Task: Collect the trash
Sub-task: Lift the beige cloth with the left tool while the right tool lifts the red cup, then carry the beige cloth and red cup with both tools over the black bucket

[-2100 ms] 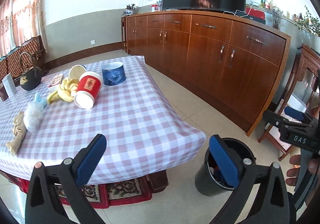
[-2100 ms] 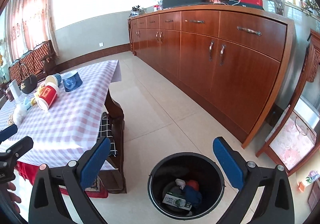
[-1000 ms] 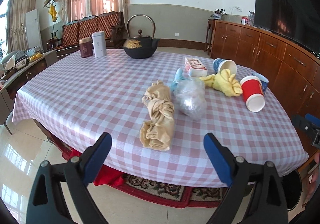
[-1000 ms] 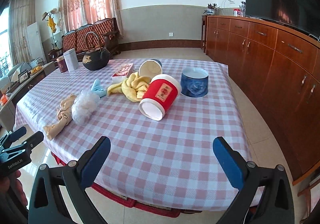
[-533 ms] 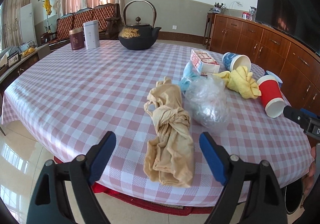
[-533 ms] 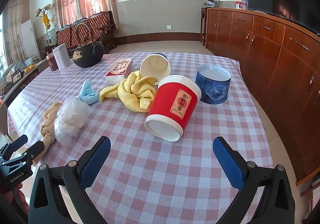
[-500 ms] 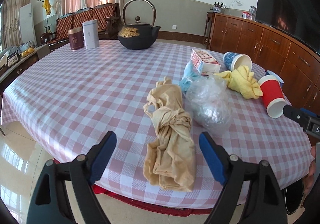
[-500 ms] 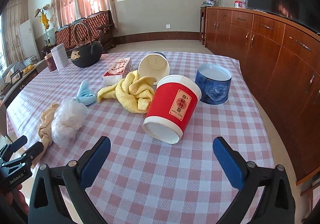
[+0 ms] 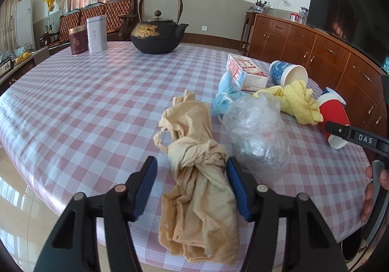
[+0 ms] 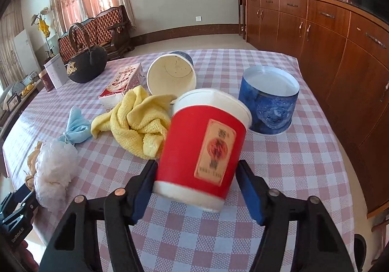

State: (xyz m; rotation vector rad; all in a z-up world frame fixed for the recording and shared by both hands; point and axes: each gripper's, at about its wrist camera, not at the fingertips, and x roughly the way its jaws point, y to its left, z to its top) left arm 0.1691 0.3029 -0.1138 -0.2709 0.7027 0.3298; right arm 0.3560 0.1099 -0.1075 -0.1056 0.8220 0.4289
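A knotted tan bag [image 9: 199,174] lies near the front edge of the checked table [image 9: 85,101]. My left gripper [image 9: 192,184] straddles it with jaws closing: the right pad touches the knot and the left pad stands a little off it. My right gripper [image 10: 195,189] is closing on a red paper cup [image 10: 204,145], tilted and blurred, with both pads against its sides. A crumpled clear plastic bag [image 9: 257,131], a yellow cloth [image 10: 136,123], a pale blue wad [image 10: 76,128], a carton [image 10: 121,82] and a tipped blue cup [image 10: 171,75] lie nearby.
A blue tub [image 10: 267,106] stands just behind the red cup. A black iron kettle [image 9: 158,36] and two tins [image 9: 97,33] stand at the table's far side. A long wooden sideboard [image 10: 328,41] runs along the right, with tiled floor between it and the table.
Both grippers have moved forward and down over the table. The left jaws have narrowed around the tan bag. The right jaws have come in onto the red cup, which has tilted.
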